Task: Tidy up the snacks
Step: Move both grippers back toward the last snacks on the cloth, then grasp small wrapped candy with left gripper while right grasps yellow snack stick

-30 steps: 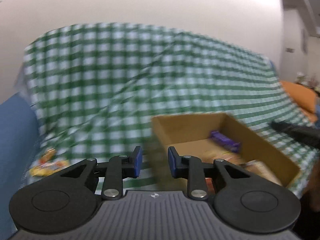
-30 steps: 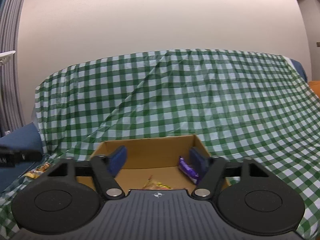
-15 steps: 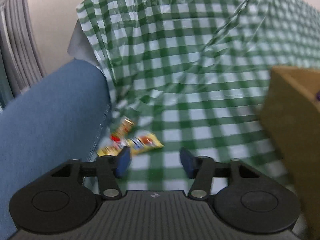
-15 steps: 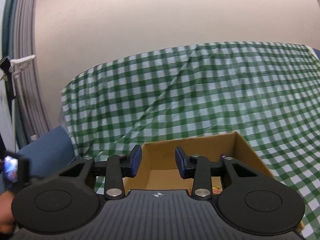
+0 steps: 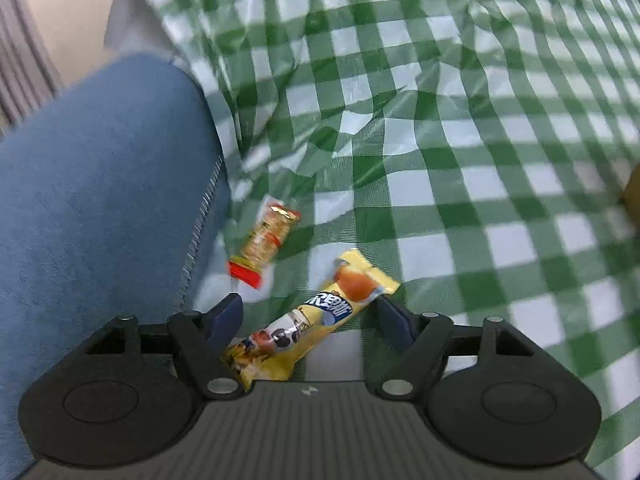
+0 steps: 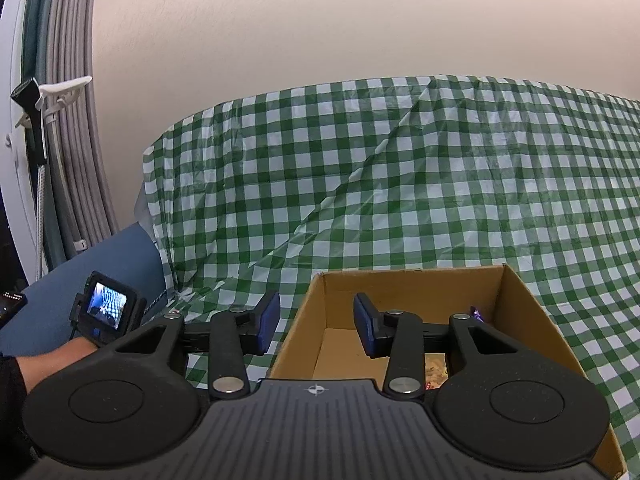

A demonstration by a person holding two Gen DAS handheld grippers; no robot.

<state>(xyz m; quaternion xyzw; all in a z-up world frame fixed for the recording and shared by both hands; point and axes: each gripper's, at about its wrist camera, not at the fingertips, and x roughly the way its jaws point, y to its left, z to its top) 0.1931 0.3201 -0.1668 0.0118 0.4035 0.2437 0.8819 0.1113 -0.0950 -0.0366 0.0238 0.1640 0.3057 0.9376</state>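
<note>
My left gripper (image 5: 310, 320) is open, low over the green checked cloth (image 5: 440, 140). A yellow snack bar (image 5: 308, 324) lies between its fingers, slanted, not gripped. A smaller orange and red snack packet (image 5: 266, 242) lies just beyond, to the left. My right gripper (image 6: 316, 322) is open and empty, held above the left edge of a cardboard box (image 6: 516, 312). A few snacks show inside the box, mostly hidden by the gripper.
A blue sofa arm (image 5: 100, 184) rises left of the snacks. The box corner (image 5: 632, 196) shows at the right edge of the left wrist view. The other hand-held device (image 6: 106, 312) is at the left in the right wrist view. Curtain and wall stand behind.
My left gripper swung left from the box, dropped toward the snacks and opened wider around the yellow bar. My right gripper shifted left, narrowing then widening slightly.
</note>
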